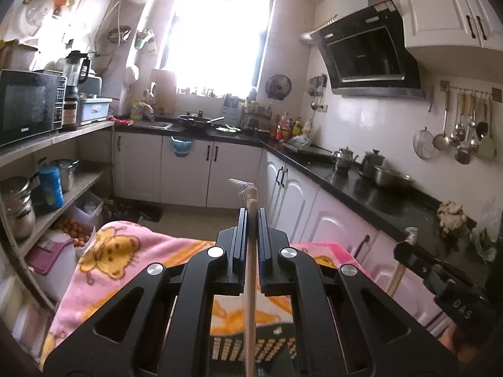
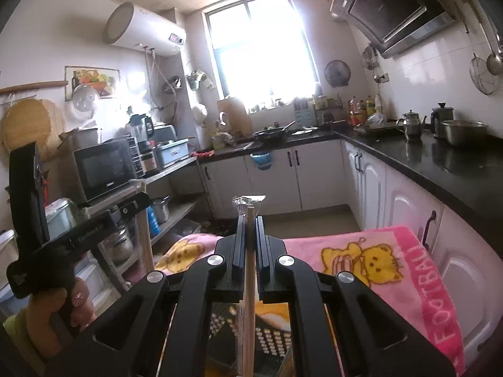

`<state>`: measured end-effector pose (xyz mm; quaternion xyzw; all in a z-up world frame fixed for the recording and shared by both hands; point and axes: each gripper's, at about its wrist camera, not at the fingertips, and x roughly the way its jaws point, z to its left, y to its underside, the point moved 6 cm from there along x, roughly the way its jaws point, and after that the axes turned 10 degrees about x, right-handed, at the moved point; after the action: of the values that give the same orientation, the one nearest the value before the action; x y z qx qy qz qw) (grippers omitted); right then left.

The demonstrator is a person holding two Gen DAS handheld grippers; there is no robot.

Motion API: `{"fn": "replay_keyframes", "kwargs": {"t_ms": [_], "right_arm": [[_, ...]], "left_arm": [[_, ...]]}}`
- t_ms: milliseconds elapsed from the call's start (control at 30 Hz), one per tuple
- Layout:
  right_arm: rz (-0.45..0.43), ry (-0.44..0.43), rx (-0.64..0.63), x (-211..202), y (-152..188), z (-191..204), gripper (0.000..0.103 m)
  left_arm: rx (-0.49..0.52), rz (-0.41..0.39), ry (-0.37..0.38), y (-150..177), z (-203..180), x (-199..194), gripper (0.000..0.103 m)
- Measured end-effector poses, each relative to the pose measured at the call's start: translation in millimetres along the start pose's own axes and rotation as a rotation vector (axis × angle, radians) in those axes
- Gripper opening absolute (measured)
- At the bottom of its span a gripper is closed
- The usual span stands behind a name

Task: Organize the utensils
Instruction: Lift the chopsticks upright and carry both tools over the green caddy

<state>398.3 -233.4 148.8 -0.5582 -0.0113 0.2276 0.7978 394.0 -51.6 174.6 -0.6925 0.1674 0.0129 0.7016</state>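
Left gripper (image 1: 251, 212): clamped on a wrapped wooden chopstick (image 1: 250, 282) that runs between its jaws toward 12 o'clock.
Right gripper (image 2: 251, 218): closed on a second wrapped chopstick (image 2: 250, 308), tip poking out at 12 o'clock.
Pink blanket (image 1: 125, 251): spread below both grippers.
Grater (image 2: 270, 342): lying on the blanket under the right gripper, at 6 o'clock.
Black countertop (image 2: 440, 163): at 3 o'clock.

Both grippers, left gripper (image 1: 251, 216) and right gripper (image 2: 251, 223), are built from matte black linkages fastened with round silver screws.
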Motion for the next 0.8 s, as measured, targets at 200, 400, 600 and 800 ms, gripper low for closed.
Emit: {"fn": "replay_keyframes", "kwargs": {"t_ms": [200,400,600,800], "right_arm": [[-0.011,0.031,0.02,18,4,-12,0.006],[-0.032,0.075,-0.017,33,20,-16,0.006],[-0.068,0.08,-0.03,39,39,-16,0.006],[-0.075,0.073,-0.035,45,58,-13,0.006]], "left_arm": [[-0.009,-0.025,-0.017,14,9,19,0.001],[-0.015,-0.043,0.0,34,15,31,0.001],[-0.034,-0.026,0.009,57,22,40,0.001],[-0.045,-0.007,0.008,75,27,42,0.001]]}}
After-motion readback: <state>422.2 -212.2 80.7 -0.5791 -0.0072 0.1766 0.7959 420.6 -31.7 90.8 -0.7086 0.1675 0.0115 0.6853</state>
